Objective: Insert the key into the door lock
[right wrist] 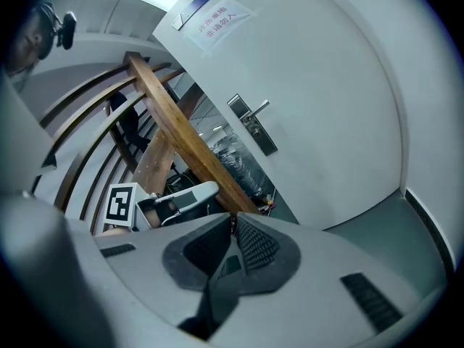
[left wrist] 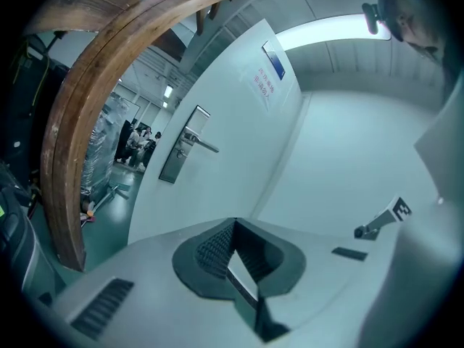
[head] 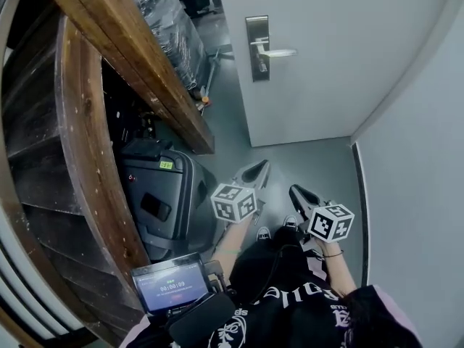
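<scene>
L claw [head: 259,168], R claw [head: 296,191] closed, well short of door lock [head: 257,48].

Left tongs [head: 259,169] and right tongs [head: 296,192] held low, side by side, both jaws pressed together

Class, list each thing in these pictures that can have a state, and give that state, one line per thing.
door: open, the hall shows past its edge
lever handle: level, not pressed
left gripper: jaws together at the tips, no key seen
right gripper: jaws together at the tips, no key seen
screen: lit
ceiling light: on
</scene>
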`<control>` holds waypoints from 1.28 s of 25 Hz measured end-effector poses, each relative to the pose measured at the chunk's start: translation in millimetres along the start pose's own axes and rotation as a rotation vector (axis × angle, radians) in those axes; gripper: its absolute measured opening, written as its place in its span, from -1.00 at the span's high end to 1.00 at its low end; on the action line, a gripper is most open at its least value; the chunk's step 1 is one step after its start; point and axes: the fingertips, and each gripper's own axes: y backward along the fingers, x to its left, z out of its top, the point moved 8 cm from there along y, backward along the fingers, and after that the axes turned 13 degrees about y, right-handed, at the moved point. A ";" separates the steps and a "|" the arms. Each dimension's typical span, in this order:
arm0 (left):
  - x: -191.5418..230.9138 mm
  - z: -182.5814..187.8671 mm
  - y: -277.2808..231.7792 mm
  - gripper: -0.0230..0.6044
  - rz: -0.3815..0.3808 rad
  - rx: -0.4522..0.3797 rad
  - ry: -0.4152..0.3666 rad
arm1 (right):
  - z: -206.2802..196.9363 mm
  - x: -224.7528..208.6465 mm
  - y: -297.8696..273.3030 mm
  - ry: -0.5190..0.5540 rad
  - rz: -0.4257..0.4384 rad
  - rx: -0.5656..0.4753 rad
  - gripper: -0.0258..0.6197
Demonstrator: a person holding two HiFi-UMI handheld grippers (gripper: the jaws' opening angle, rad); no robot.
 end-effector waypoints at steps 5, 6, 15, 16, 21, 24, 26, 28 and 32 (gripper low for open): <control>-30.4 -25.5 12.5 0.91 -0.025 0.007 -0.008 | -17.5 8.9 26.8 -0.003 0.007 -0.014 0.81; -36.7 -30.0 14.7 0.91 -0.028 0.008 -0.012 | -20.5 11.0 31.8 -0.001 0.013 -0.015 0.81; -131.2 -92.7 42.3 0.91 -0.013 -0.003 -0.081 | -53.5 20.6 116.2 0.026 0.080 -0.017 0.81; -144.6 -101.8 47.3 0.91 -0.013 -0.005 -0.088 | -58.2 21.4 129.3 0.030 0.084 -0.018 0.81; -206.7 -147.7 80.3 0.91 -0.004 -0.010 -0.122 | -83.9 28.9 186.5 0.054 0.108 -0.015 0.81; -230.7 -171.1 97.8 0.91 0.010 0.015 -0.175 | -98.8 34.2 207.0 0.042 0.128 -0.017 0.81; -239.6 -180.5 107.8 0.91 0.028 0.021 -0.210 | -105.8 39.1 215.2 0.037 0.144 -0.021 0.81; -246.0 -185.3 114.7 0.91 0.044 0.016 -0.232 | -109.1 42.7 221.0 0.036 0.159 -0.025 0.81; -255.3 -192.9 121.2 0.91 0.056 0.016 -0.255 | -112.0 46.8 231.7 0.037 0.169 -0.042 0.81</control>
